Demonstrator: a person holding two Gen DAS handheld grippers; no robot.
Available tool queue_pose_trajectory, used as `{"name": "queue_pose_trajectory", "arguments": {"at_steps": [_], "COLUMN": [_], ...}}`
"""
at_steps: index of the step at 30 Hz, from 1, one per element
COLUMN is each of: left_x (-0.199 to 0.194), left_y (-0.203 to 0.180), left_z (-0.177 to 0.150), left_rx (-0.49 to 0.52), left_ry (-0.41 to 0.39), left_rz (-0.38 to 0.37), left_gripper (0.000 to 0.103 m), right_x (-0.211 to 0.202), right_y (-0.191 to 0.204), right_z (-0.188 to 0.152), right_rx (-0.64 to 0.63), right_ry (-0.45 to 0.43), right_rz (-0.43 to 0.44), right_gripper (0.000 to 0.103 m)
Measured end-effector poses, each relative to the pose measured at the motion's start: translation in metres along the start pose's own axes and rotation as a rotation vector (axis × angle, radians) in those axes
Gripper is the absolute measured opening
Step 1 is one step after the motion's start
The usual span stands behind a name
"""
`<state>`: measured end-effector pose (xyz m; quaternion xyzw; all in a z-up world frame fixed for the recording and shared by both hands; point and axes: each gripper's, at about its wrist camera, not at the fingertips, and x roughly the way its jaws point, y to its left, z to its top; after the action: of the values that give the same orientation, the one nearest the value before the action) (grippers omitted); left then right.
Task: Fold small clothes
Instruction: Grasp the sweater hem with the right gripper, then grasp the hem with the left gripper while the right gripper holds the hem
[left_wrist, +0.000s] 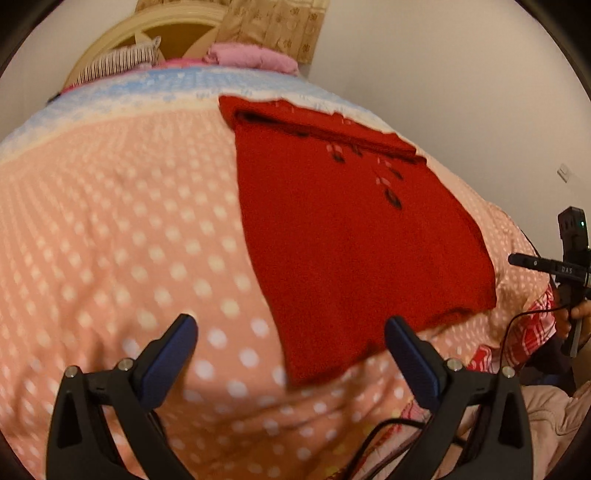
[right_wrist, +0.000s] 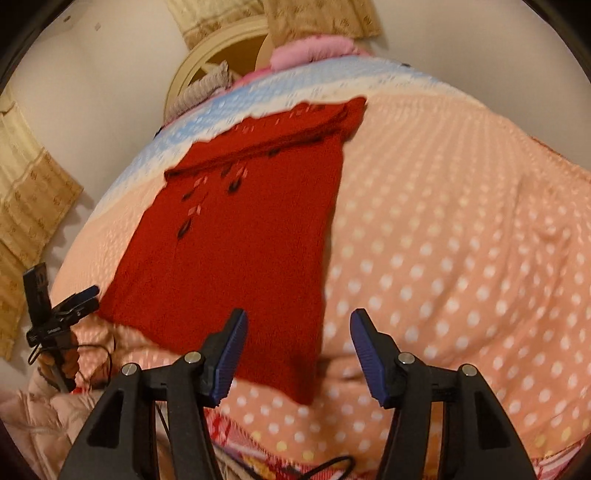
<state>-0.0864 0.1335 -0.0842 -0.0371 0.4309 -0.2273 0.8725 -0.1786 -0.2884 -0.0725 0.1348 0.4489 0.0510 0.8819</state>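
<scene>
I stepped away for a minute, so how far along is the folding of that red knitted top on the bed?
Done: the red knitted top lies flat on the dotted bedspread as a narrow panel, sides apparently folded in. In hand: nothing; the left gripper and right gripper are both open and empty near its lower edge. Left: probably folding the panel end to end.

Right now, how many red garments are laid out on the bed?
1. The red sweater lies flat on the dotted pink bedspread, collar toward the headboard. The pink bundle at the far end might hide more clothes.
</scene>
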Motion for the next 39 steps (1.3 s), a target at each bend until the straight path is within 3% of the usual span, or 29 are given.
{"name": "queue_pose_trajectory", "arguments": {"at_steps": [4,7,11,15,20,21,22,23,24,25,26,27,28,29,32,36,39], "left_x": [-0.003,-0.01,-0.003,-0.004,0.0,-0.001,-0.001,0.002,0.004,0.003,0.002,0.002,0.002,0.003,-0.001,-0.006,-0.005], "left_y": [-0.008,-0.008,-0.005,-0.005,0.002,0.002,0.001,-0.004,-0.005,-0.007,-0.009,-0.008,-0.007,-0.004,0.003,0.005,0.001], "left_z": [-0.002,0.0,-0.003,-0.002,0.003,0.002,0.002,0.003,0.003,0.003,0.003,0.003,0.004,0.004,0.011,0.035,0.069], "left_rx": [0.012,-0.032,-0.091,-0.113,-0.172,-0.176,-0.169,-0.146,-0.134,-0.12,-0.109,-0.111,-0.12,-0.13,-0.157,-0.158,-0.107], "left_ry": [-0.013,-0.01,0.017,0.012,0.01,-0.003,-0.011,0.002,0.011,0.007,0.007,0.016,0.031,0.043,0.049,0.03,-0.002], "left_rz": [-0.01,-0.133,-0.229,-0.266,-0.312,-0.31,-0.293,-0.259,-0.237,-0.218,-0.214,-0.217,-0.219,-0.219,-0.2,-0.217,-0.183], "left_gripper": [0.103,0.103,0.103,0.103,0.103,0.099,0.083,0.073,0.064,0.062,0.059,0.045,0.025,0.017,0.014,0.014,0.014], "right_x": [0.007,0.018,0.03,0.038,0.051,0.054,0.059,0.062,0.065,0.068,0.072,0.072,0.071,0.068,0.051,0.02,0.011], "right_y": [0.003,0.001,-0.004,0.0,-0.009,-0.011,-0.012,-0.012,-0.009,-0.006,-0.002,-0.001,0.001,0.003,0.012,0.019,0.019], "right_z": [-0.019,-0.028,-0.031,-0.034,-0.036,-0.037,-0.038,-0.039,-0.039,-0.039,-0.039,-0.038,-0.037,-0.036,-0.026,0.003,0.038], "right_rx": [0.005,0.023,0.078,0.066,0.142,0.159,0.174,0.175,0.168,0.158,0.146,0.139,0.133,0.124,0.089,0.1,0.116], "right_ry": [0.05,0.089,0.133,0.148,0.158,0.16,0.161,0.163,0.168,0.179,0.197,0.201,0.201,0.211,0.204,0.091,0.003], "right_rz": [0.029,0.031,0.112,0.102,0.115,0.125,0.141,0.149,0.162,0.172,0.177,0.175,0.177,0.193,0.233,0.308,0.33], "right_gripper": [0.059,0.059,0.059,0.059,0.059,0.059,0.059,0.052,0.042,0.019,0.01,0.01,0.01,0.009,0.009,0.009,0.009]}}
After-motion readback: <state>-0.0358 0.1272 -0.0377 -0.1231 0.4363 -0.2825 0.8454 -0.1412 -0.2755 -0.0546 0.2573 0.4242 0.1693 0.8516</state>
